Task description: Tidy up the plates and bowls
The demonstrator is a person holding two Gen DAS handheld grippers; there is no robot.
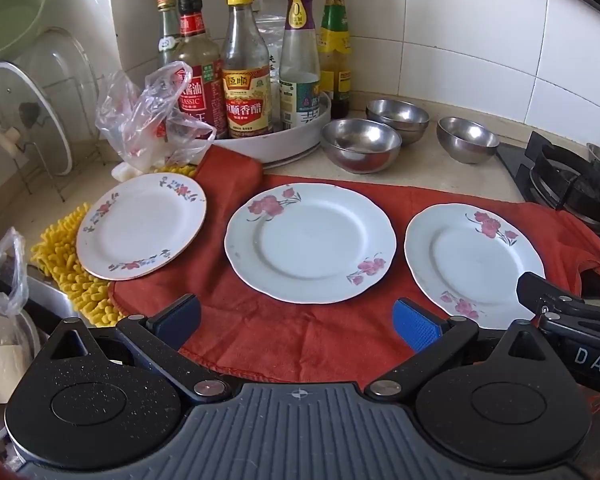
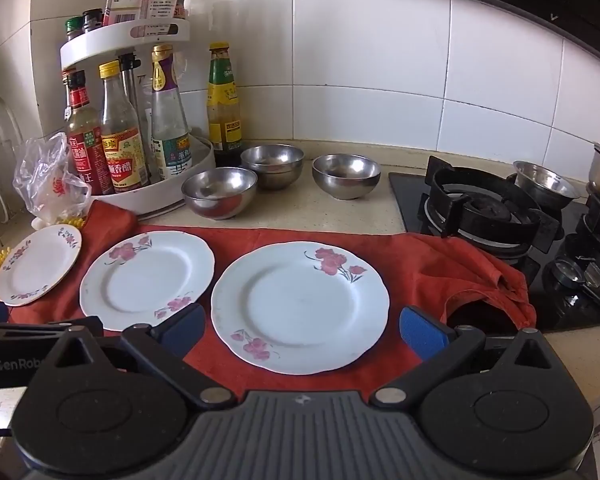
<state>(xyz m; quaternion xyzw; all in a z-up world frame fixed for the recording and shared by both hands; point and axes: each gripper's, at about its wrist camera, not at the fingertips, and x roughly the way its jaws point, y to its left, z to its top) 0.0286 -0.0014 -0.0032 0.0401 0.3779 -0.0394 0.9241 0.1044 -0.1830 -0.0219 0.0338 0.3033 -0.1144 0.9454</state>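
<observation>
Three white flowered plates lie in a row on a red cloth (image 1: 292, 336): a small left plate (image 1: 140, 226) (image 2: 38, 266), a middle plate (image 1: 310, 242) (image 2: 148, 278) and a right plate (image 1: 474, 270) (image 2: 300, 306). Behind them three steel bowls stand on the counter: (image 1: 360, 144) (image 2: 219, 192), (image 1: 398, 118) (image 2: 272, 166), (image 1: 468, 138) (image 2: 346, 175). My left gripper (image 1: 296, 320) hovers open above the cloth in front of the middle plate, nothing between its fingers. My right gripper (image 2: 300, 332) hangs open over the near edge of the right plate, without touching it.
A white turntable rack (image 1: 284, 140) of sauce bottles stands at the back, a plastic bag (image 1: 148, 120) beside it. A yellow mat (image 1: 68, 264) lies under the small plate. Pot lids (image 1: 28, 116) lean at left. A gas stove (image 2: 484, 212) with a steel bowl (image 2: 544, 184) sits right.
</observation>
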